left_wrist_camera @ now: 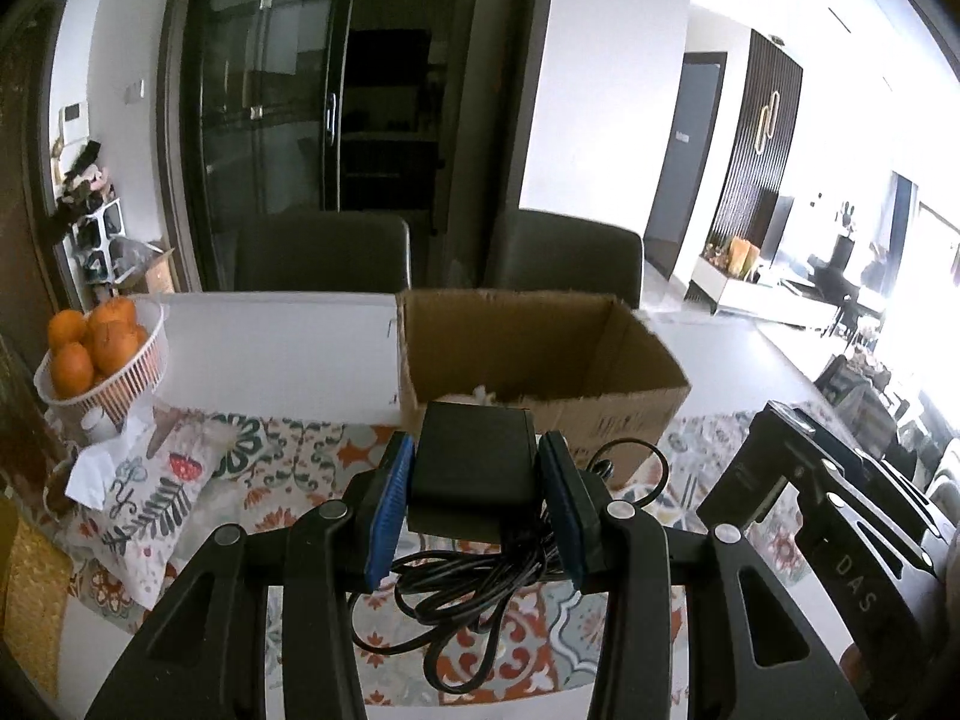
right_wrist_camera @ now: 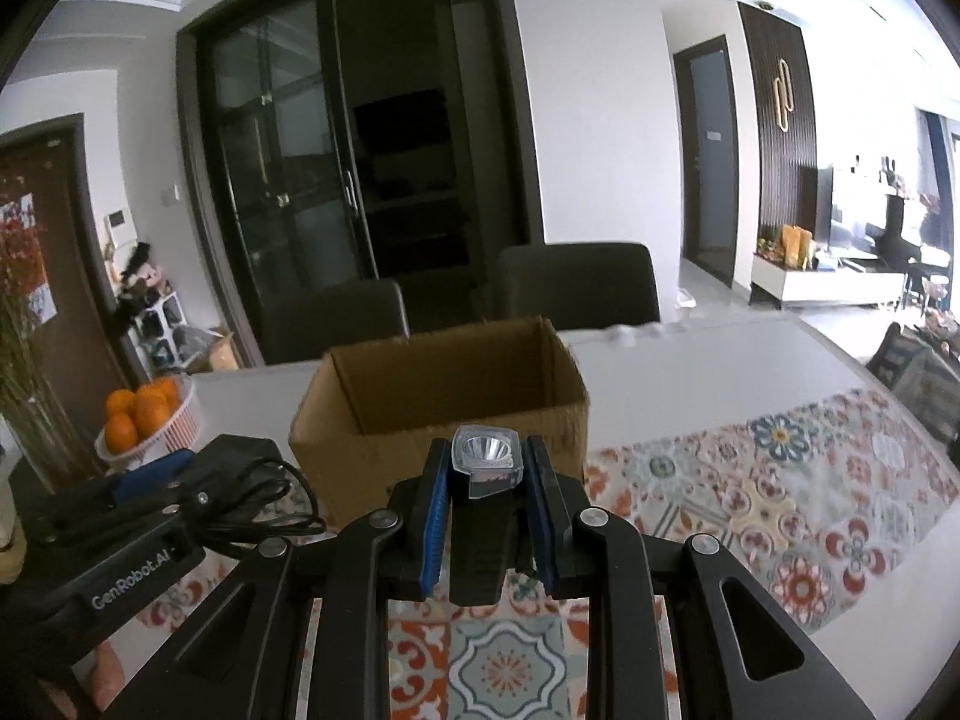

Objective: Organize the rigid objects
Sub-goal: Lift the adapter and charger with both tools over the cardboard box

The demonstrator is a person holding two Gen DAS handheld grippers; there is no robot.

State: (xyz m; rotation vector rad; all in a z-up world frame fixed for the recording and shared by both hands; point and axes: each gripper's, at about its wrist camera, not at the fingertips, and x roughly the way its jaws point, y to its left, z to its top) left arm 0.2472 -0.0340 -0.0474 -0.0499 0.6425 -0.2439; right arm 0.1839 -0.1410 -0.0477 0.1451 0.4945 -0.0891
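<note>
My left gripper is shut on a black power adapter, held above the patterned cloth; its coiled black cable dangles below the fingers. My right gripper is shut on a black flashlight, lens end forward. An open cardboard box stands just beyond both, also seen in the right wrist view as the box. Something pale lies at its bottom. The right gripper's body shows at the right of the left view, and the left gripper with the adapter at the left of the right view.
A white basket of oranges stands at the table's left. A patterned pouch and white tissue lie beside it. Two dark chairs stand behind the white table. The floral cloth stretches to the right.
</note>
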